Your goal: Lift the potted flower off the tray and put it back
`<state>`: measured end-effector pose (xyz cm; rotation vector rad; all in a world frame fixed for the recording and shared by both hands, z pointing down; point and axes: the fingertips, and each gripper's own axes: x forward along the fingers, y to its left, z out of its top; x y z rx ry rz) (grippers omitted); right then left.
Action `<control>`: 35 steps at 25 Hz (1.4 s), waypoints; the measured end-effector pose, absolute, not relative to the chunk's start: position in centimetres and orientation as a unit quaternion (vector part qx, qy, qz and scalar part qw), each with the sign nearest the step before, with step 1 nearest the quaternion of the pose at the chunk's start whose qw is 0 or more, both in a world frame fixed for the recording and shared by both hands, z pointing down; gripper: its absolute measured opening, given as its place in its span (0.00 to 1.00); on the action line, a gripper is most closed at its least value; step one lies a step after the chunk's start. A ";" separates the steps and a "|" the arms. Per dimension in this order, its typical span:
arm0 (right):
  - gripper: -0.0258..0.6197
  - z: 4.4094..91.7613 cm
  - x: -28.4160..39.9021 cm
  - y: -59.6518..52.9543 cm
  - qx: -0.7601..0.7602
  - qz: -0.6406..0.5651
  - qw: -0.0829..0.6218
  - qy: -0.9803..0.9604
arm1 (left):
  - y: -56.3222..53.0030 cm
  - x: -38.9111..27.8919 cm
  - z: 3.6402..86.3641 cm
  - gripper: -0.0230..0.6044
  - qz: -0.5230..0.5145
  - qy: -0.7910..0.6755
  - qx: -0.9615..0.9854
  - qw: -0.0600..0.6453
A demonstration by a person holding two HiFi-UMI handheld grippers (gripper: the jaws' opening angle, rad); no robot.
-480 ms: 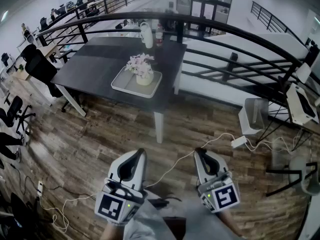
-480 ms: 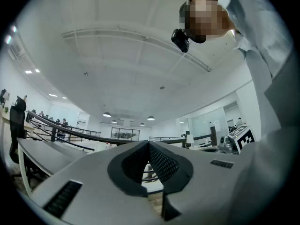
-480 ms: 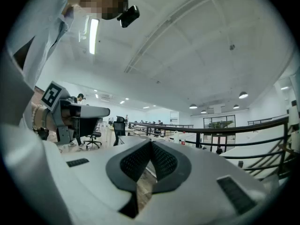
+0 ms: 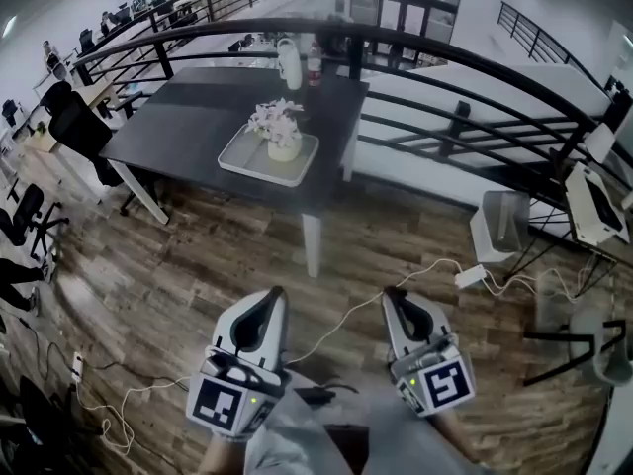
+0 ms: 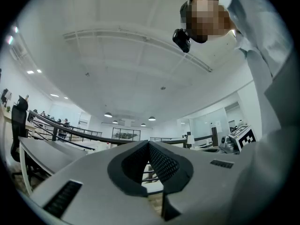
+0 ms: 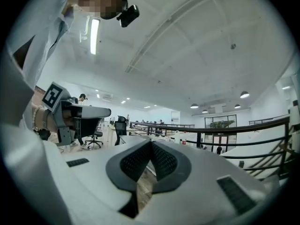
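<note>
A potted flower (image 4: 278,130) with pale pink blooms in a cream pot stands on a white tray (image 4: 244,158), which lies on a dark table (image 4: 188,117) far ahead in the head view. My left gripper (image 4: 274,294) and right gripper (image 4: 393,295) hang low over the wooden floor, close to my body and well short of the table. Both are shut with nothing between the pads. In the left gripper view the left gripper's (image 5: 149,145) dark pads meet, and the right gripper's (image 6: 151,144) do so in the right gripper view. The flower shows in neither gripper view.
A white jug (image 4: 289,66) and a bottle (image 4: 315,67) stand at the table's far edge. A curved black railing (image 4: 465,77) runs behind and to the right. Office chairs (image 4: 79,132) stand at left, a white bin (image 4: 499,228) at right. A white cable (image 4: 346,325) trails across the floor.
The table and tray sit slightly higher and further left in the head view. Both grippers stay shut and low, almost where they were.
</note>
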<state>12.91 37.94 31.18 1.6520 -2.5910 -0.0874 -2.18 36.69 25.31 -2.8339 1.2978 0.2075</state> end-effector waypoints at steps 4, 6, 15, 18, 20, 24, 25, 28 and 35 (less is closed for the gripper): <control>0.04 31.5 13.7 38.4 0.545 -0.015 0.030 -0.838 | 37.1 -1.6 25.2 0.03 0.071 0.415 -0.907 0.011; 0.04 31.9 14.1 38.8 0.548 -0.007 0.029 -0.836 | 37.3 -1.2 25.3 0.03 0.066 0.412 -0.909 0.010; 0.04 32.7 15.2 38.5 0.567 0.016 0.025 -0.823 | 36.6 -0.8 25.1 0.03 0.062 0.407 -0.911 0.018; 0.04 32.7 15.2 37.7 0.572 0.020 0.024 -0.820 | 35.5 -0.8 25.2 0.03 0.062 0.402 -0.914 0.015; 0.04 32.8 15.4 36.7 0.576 0.023 0.020 -0.817 | 34.2 -0.9 25.6 0.03 0.058 0.401 -0.914 0.011; 0.04 33.0 15.5 34.2 0.582 0.025 0.023 -0.813 | 31.3 -0.8 26.2 0.03 0.048 0.394 -0.918 -0.001; 0.04 33.0 15.5 33.4 0.583 0.025 0.025 -0.812 | 30.5 -0.7 26.2 0.03 0.050 0.391 -0.919 -0.003; 0.04 33.1 15.1 31.0 0.583 0.029 0.031 -0.811 | 28.1 -0.9 26.0 0.03 0.051 0.387 -0.921 -0.005; 0.04 31.9 13.6 25.1 0.582 0.017 0.031 -0.812 | 22.1 -2.2 25.3 0.03 0.053 0.383 -0.922 -0.004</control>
